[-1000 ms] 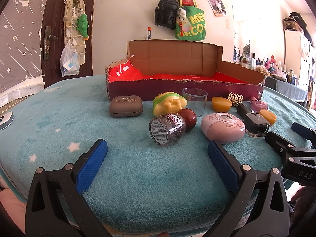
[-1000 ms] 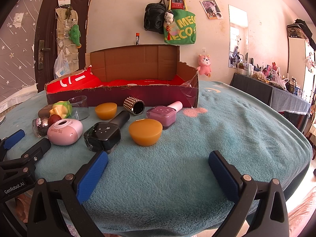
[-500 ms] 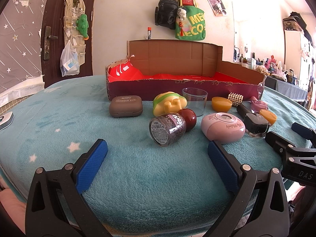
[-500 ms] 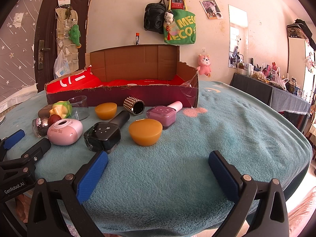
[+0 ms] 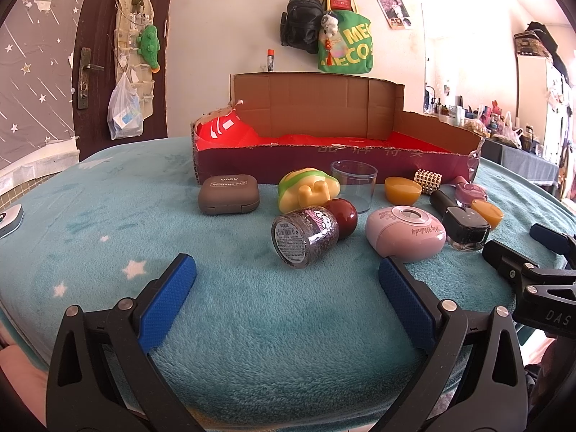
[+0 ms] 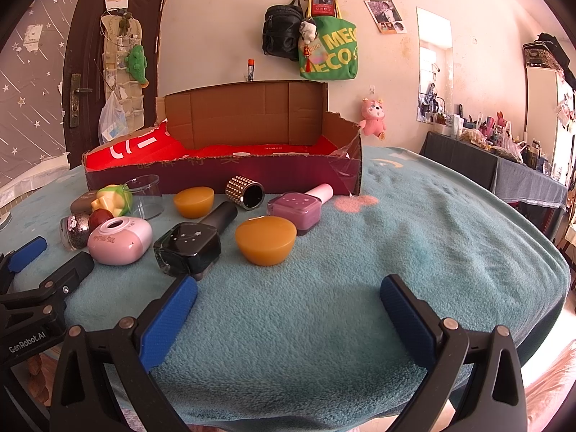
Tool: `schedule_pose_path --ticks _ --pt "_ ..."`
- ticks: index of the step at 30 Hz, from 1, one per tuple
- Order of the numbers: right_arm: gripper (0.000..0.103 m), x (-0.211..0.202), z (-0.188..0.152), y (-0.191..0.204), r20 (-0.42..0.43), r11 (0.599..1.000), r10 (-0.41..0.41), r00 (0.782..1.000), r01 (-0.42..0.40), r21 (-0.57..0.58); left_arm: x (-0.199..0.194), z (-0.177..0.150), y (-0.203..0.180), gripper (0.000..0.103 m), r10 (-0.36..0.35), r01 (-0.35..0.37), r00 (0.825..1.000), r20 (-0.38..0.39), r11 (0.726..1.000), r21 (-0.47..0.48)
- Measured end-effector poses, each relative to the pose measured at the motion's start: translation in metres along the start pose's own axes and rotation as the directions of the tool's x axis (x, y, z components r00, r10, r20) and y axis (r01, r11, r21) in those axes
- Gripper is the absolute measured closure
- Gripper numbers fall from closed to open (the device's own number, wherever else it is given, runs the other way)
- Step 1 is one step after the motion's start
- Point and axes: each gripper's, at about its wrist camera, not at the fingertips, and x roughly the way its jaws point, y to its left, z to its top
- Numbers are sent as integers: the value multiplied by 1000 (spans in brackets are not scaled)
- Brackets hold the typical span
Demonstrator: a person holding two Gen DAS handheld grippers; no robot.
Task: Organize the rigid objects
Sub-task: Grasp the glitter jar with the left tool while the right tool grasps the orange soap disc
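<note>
A cardboard box (image 5: 360,171) (image 6: 223,176) with a red lining stands at the back of the teal blanket. Before it lie a grey case (image 5: 228,198), a yellow-green toy (image 5: 307,192), a clear cup (image 5: 354,183), a glitter jar (image 5: 306,235) with a dark red ball (image 5: 343,212), a pink round device (image 5: 405,232) (image 6: 120,239), a black bottle (image 6: 194,243), a purple nail polish (image 6: 298,207), two orange half-domes (image 6: 266,239) (image 6: 194,201) and a studded cylinder (image 6: 244,192). My left gripper (image 5: 288,280) is open, short of the jar. My right gripper (image 6: 288,298) is open, short of the near orange dome.
The teal blanket (image 6: 432,234) runs bare to the right of the objects. A white device (image 5: 9,216) lies at the far left edge. A dark table (image 6: 504,172) crowded with bottles stands at the right. Bags (image 6: 327,50) hang on the wall behind the box.
</note>
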Motion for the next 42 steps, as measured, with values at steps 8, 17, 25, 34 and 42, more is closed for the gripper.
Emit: schedule_pose_path --ticks 8,17,25,34,42 --pt "0 0 7 -11 -14 1000 15 1000 -15 18 2 10 4 0 -5 6 1000 -13 999 36" --pt "0 -5 24 -13 4 999 2 1000 -3 34 7 35 18 1 -49 51 998 -48 998 45" --pt "0 12 34 -18 -44 998 -18 999 21 59 17 48 21 13 -129 138 984 -126 988 65" --pt "9 27 37 -16 -82 997 2 997 4 71 31 48 13 47 -243 266 946 -216 961 81" --pt "63 29 34 -11 -95 989 134 986 -126 81 32 47 9 74 -313 333 920 -236 942 50"
